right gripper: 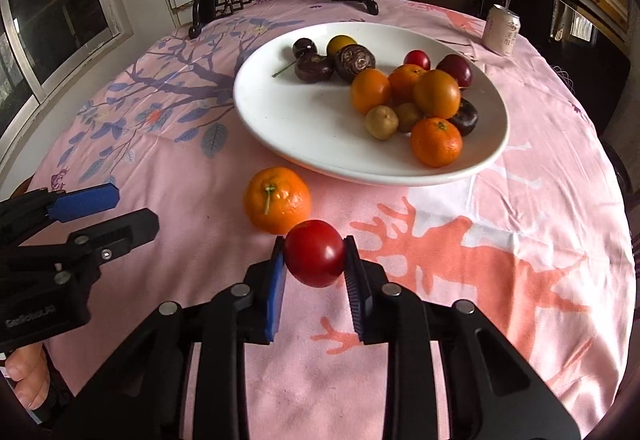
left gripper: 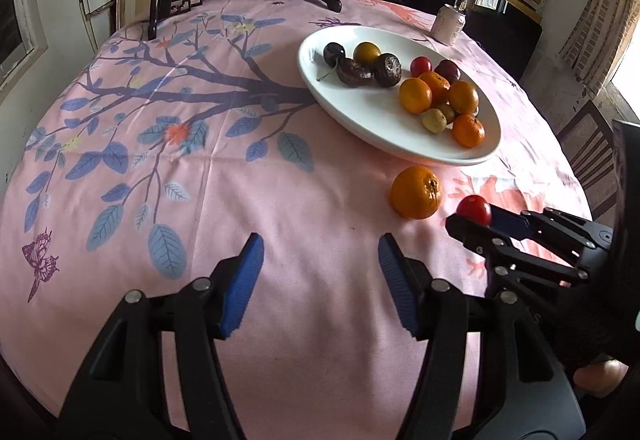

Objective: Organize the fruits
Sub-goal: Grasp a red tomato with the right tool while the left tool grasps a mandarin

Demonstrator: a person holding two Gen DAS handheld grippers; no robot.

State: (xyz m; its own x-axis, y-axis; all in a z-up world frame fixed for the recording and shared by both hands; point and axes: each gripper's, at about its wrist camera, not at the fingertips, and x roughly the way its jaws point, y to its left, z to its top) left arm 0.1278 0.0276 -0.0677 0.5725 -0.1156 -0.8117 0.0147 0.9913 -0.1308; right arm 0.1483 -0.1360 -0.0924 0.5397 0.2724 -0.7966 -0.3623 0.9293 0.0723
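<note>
Progress: well advanced, in my judgement. Most fruit already lies in the white plate (right gripper: 280,144). Two pieces remain outside it. The right tongs (right gripper: 314,254) are pinching a small red tomato (right gripper: 315,253), held near the plate's 6 o'clock rim. A mandarin (right gripper: 277,199) rests on the desk (right gripper: 520,200), just beyond the tomato and just beside the rim. The left tongs (left gripper: 320,272) are spread wide, holding nothing.

Plate contents: four orange citrus toward 3 o'clock, two small brownish fruits among them, dark wrinkled fruits (passion fruit, probably) toward 11 o'clock. A drinks can (right gripper: 502,29) stands apart at 1 o'clock.
</note>
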